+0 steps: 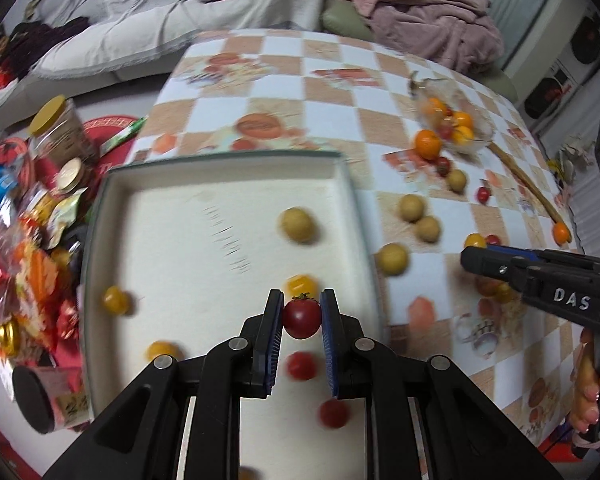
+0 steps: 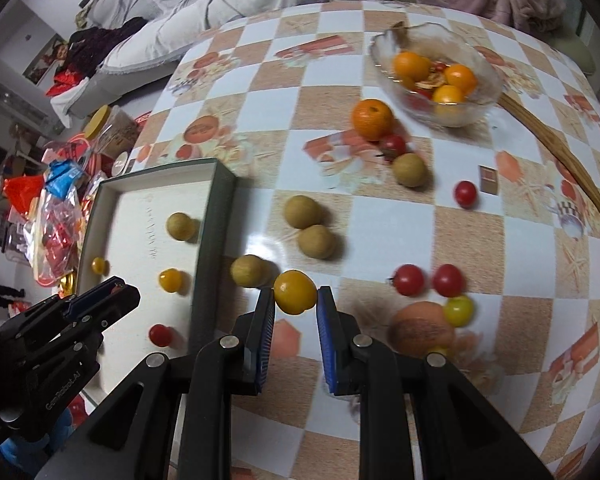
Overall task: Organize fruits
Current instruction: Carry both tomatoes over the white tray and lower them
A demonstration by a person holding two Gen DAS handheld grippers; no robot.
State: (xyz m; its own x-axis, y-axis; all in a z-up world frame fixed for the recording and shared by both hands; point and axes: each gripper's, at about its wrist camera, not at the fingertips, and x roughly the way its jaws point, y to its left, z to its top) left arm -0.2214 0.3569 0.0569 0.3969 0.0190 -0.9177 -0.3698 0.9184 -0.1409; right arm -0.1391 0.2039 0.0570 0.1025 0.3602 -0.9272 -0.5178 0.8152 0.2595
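While the left hand-held gripper [image 1: 301, 317] pinches a small, soft red cherry tomato [image 1: 301, 317] (easily bruised) over the white tray [image 1: 228, 172], the right hand-held gripper [image 2: 296, 307] grips a yellow tomato [image 2: 295, 292] above the checked worktop [image 2: 380, 208].

Left wrist cam sits just behind the left gripper [image 1: 300, 316], looking fwd and down along its fingers, close over the white-lined tray [image 1: 346, 184]; table beyond runs to upper right, sofa at top. Right wrist cam sits behind the right gripper [image 2: 296, 300], same fwd/down tilt, low over the checkered tablecloth [image 2: 340, 184], just right of the tray [image 2: 216, 216]. Both views share the tray, the glass bowl [image 1: 452, 120] [image 2: 440, 76] at far right, the loose fruit between them, and the sofa. Each cam also catches the other gripper: right gripper [image 1: 470, 260] at left cam's right edge, left gripper [image 2: 114, 286] at right cam's lower left.
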